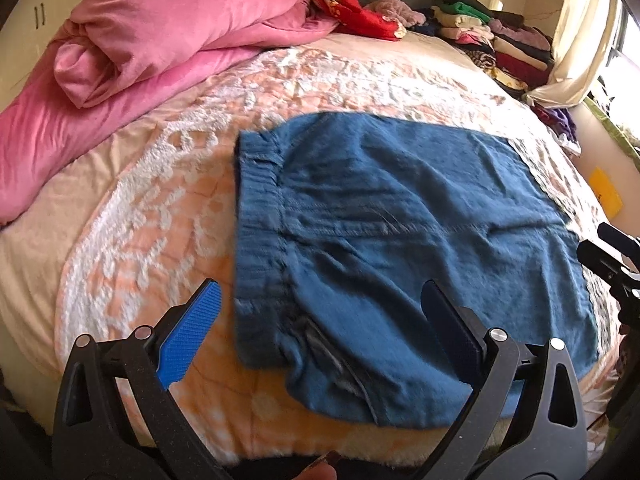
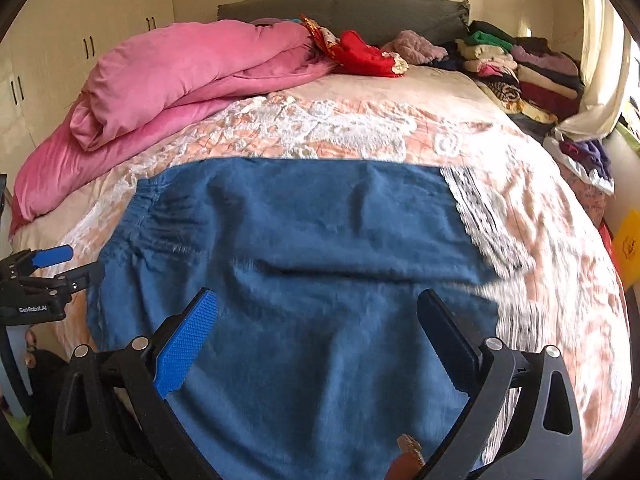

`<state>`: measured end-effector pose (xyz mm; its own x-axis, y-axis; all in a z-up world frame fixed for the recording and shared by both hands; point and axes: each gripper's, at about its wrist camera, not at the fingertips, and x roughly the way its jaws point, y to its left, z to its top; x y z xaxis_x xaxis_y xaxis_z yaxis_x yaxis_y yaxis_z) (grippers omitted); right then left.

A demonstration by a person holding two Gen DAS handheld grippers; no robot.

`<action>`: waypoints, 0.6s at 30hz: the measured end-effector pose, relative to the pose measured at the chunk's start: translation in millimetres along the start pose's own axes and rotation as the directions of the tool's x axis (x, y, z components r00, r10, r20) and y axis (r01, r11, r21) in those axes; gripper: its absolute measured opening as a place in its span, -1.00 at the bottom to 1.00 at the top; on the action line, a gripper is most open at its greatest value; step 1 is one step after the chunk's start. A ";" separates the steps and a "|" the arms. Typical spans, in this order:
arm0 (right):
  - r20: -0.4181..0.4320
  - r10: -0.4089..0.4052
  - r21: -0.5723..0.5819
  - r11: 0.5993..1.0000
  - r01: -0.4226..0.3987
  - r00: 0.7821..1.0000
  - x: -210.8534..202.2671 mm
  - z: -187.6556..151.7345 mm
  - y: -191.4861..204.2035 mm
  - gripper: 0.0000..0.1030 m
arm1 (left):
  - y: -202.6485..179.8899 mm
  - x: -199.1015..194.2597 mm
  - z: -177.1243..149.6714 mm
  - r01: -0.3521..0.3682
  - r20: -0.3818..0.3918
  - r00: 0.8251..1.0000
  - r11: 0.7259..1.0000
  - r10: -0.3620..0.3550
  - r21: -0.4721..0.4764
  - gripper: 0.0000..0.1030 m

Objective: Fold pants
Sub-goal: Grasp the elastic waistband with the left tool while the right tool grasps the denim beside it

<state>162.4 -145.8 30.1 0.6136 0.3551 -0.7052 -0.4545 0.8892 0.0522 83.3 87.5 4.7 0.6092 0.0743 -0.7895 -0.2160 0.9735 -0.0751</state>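
Blue pants [image 1: 400,248] lie folded flat on the bed, elastic waistband to the left, a lace-trimmed edge [image 2: 480,224] to the right. They also fill the middle of the right wrist view [image 2: 304,272]. My left gripper [image 1: 320,332] is open and empty, hovering over the waistband corner nearest me. My right gripper [image 2: 316,340] is open and empty above the near middle of the pants. The right gripper shows at the right edge of the left wrist view [image 1: 612,264]. The left gripper shows at the left edge of the right wrist view [image 2: 40,276].
The bed has a peach and white patterned cover [image 1: 160,184]. A rolled pink duvet [image 1: 152,40] lies at the back left. Red cloth [image 2: 360,56] and stacks of folded clothes [image 2: 520,72] sit at the headboard and back right. A curtain [image 1: 580,40] hangs at the right.
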 end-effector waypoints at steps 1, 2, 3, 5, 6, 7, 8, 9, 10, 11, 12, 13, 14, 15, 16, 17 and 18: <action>-0.003 0.000 -0.007 1.000 0.000 1.000 4.7 5.1 0.7 0.92 | 2.2 2.1 3.0 -0.005 -0.001 1.000 1.000 0.005 -0.004 0.82; -0.008 -0.003 -0.016 1.000 0.003 1.000 10.1 11.2 2.0 0.92 | 4.5 4.7 6.8 -0.010 -0.003 1.000 1.000 0.010 -0.007 0.82; -0.006 0.002 -0.020 1.000 -0.003 1.000 13.6 15.5 2.7 0.92 | 7.4 7.9 11.5 -0.012 -0.005 1.000 1.000 0.012 -0.008 0.82; -0.005 0.011 -0.031 0.999 -0.011 1.000 20.5 24.4 4.8 0.92 | 11.2 11.4 19.1 -0.016 -0.003 1.000 1.000 0.016 -0.008 0.82; -0.005 0.018 -0.037 0.999 -0.019 1.000 25.7 30.7 5.1 0.92 | 13.3 12.9 22.2 -0.020 0.001 1.000 1.000 0.020 -0.007 0.82; -0.002 0.016 -0.041 0.999 -0.016 1.000 29.8 36.6 5.9 0.92 | 16.5 15.9 27.0 -0.024 -0.002 1.000 1.000 0.024 -0.009 0.82; 0.003 0.019 -0.052 0.998 -0.019 1.000 34.6 43.1 7.3 0.92 | 20.4 19.1 31.8 -0.025 -0.003 1.000 1.000 0.025 -0.016 0.82; 0.000 0.024 -0.063 0.998 -0.024 1.000 39.2 47.8 7.5 0.92 | 23.2 21.8 35.6 -0.025 -0.004 1.000 0.999 0.025 -0.022 0.82; -0.004 0.019 -0.072 0.997 -0.019 1.000 44.7 53.7 9.1 0.92 | 29.0 26.7 41.6 -0.025 -0.009 1.000 0.999 0.024 -0.033 0.82; -0.009 0.028 -0.085 0.996 -0.029 1.000 50.9 60.1 11.0 0.92 | 33.0 29.6 45.3 -0.025 -0.014 1.000 0.999 0.025 -0.041 0.82; -0.017 0.046 -0.096 0.994 -0.047 0.999 56.0 63.9 11.5 0.92 | 37.7 32.5 48.9 -0.027 -0.018 0.999 0.998 0.026 -0.053 0.82; -0.028 0.050 -0.105 0.993 -0.053 0.998 63.0 69.1 12.6 0.92 | 43.6 36.1 53.8 -0.019 -0.023 1.000 0.998 0.018 -0.066 0.82; -0.035 0.063 -0.113 0.991 -0.066 0.997 71.5 75.8 14.3 0.92 | 50.2 39.4 58.2 -0.011 -0.027 1.000 0.997 0.009 -0.080 0.82; -0.038 0.085 -0.115 0.989 -0.089 0.996 77.3 80.0 15.0 0.92 | 56.6 42.8 62.6 -0.014 -0.029 1.000 0.996 0.012 -0.091 0.82; -0.041 0.090 -0.115 0.989 -0.095 0.995 84.5 84.9 15.7 0.92 | 60.9 45.6 66.1 -0.018 -0.029 0.999 0.996 0.016 -0.093 0.82; -0.047 0.088 -0.116 0.989 -0.093 0.995 89.8 88.1 16.0 0.92 | 64.3 48.7 69.3 -0.027 -0.031 0.999 0.995 0.024 -0.092 0.82; -0.059 0.101 -0.119 0.987 -0.107 0.993 98.0 93.3 16.8 0.92 | 68.1 53.1 73.1 -0.039 -0.037 0.999 0.995 0.036 -0.091 0.82</action>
<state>275.2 -69.2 27.9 0.5256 0.4253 -0.7368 -0.5914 0.8053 0.0430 156.7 173.6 2.2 0.5725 0.1015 -0.8136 -0.3082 0.9462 -0.0988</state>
